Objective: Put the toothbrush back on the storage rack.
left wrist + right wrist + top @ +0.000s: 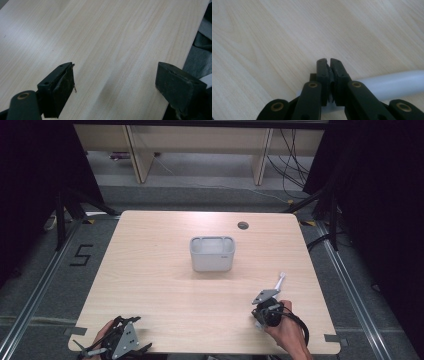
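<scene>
My right gripper (270, 296) is over the table's near right part, held by a hand. In the right gripper view its jaws (329, 65) are pressed together on a slim white rod (392, 83) that runs off to the right just above the wood. In the high view the white rod (281, 280) sticks out from that gripper toward the far right. My left gripper (131, 336) rests at the near left corner of the table. Its jaws (115, 72) stand wide apart with bare wood between them.
A pale grey rectangular bin (212, 253) stands in the middle of the light wooden table (150, 270), open side up. A round cable hole (243, 225) is near the far edge. The table's edge (180, 60) runs close by the left gripper's right jaw.
</scene>
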